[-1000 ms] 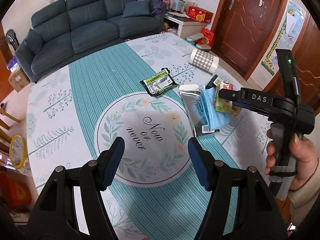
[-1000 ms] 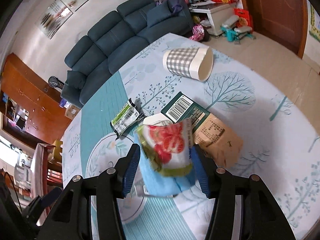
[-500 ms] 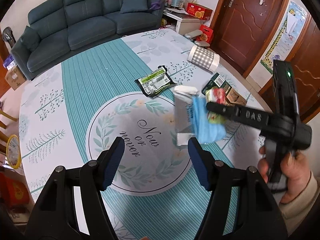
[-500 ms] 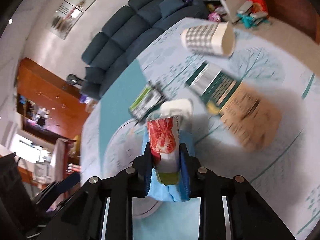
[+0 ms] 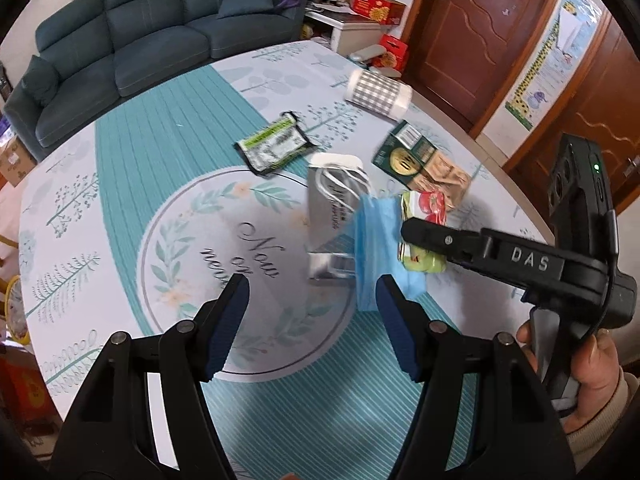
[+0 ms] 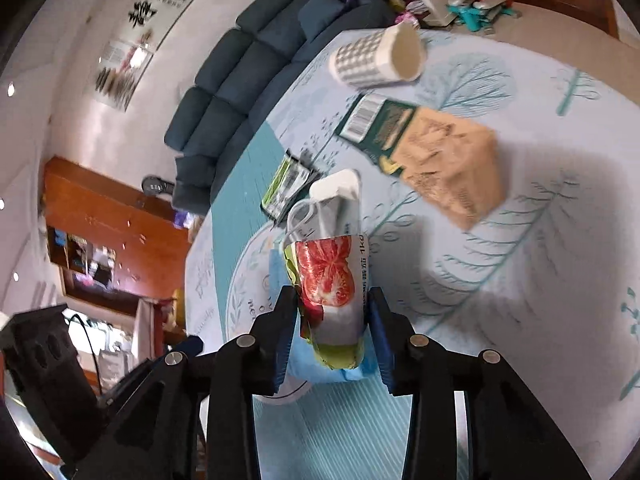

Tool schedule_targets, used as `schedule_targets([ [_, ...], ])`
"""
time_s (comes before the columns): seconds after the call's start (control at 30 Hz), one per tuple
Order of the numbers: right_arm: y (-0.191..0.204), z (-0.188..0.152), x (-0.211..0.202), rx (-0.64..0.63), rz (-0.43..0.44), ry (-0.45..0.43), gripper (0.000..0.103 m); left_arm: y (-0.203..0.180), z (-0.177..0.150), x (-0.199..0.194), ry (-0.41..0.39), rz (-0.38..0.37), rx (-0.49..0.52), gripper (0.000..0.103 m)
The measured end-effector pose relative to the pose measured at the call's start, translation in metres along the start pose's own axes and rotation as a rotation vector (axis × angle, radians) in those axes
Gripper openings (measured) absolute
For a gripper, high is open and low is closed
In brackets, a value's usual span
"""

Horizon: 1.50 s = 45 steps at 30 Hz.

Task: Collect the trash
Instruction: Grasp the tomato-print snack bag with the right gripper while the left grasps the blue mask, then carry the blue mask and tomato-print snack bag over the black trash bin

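Trash count on table (image 5: 132, 168): 1 tomato-print wrapper (image 6: 332, 284), 1 blue face mask (image 5: 372, 240), 1 silver pouch (image 5: 334, 200), 1 green-black packet (image 5: 276, 146), 1 green box flap w/ barcode (image 6: 374, 126), 1 brown paper bag (image 6: 452, 168). Also 1 checked bin (image 6: 372, 60) lying on its side, upper centre of right wrist view.

My right gripper (image 6: 332, 332) is pinching the wrapper + mask together, lower centre of frame; jaws are easing apart, pads touching the bundle. My left gripper (image 5: 312, 324) is hanging spread wide, nothing between the pads, bottom of left view.

Mask is mostly hidden behind wrapper in right view. Bag print is blurred. My hand (image 5: 588, 364) is cut off at the lower right edge.
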State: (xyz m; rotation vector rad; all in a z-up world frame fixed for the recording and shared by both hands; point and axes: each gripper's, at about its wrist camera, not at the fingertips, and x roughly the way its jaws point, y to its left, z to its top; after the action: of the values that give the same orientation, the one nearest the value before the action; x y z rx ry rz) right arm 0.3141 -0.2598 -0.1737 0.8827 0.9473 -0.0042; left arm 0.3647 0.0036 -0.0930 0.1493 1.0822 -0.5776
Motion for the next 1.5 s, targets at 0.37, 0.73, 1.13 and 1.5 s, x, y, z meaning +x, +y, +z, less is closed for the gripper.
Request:
schedule_targets([
  [0.37, -0.036, -0.017, -0.031, 0.061, -0.022, -0.063, 0.036, -0.034, 0.007, 0.023, 0.058, -0.066, 0.002, 0.063],
  [0.73, -0.061, -0.041, -0.063, 0.060, -0.038, -0.080, 0.036, -0.079, 0.020, 0.078, 0.109, 0.141, 0.063, 0.064],
  [1.13, -0.069, -0.077, -0.109, 0.043, 0.002, -0.107, 0.036, -0.086, 0.003, 0.064, 0.124, 0.156, 0.057, 0.007],
  [1.5, -0.030, -0.139, -0.198, -0.167, -0.177, -0.192, 0.036, -0.128, -0.045, -0.054, 0.022, -0.053, 0.155, 0.007],
])
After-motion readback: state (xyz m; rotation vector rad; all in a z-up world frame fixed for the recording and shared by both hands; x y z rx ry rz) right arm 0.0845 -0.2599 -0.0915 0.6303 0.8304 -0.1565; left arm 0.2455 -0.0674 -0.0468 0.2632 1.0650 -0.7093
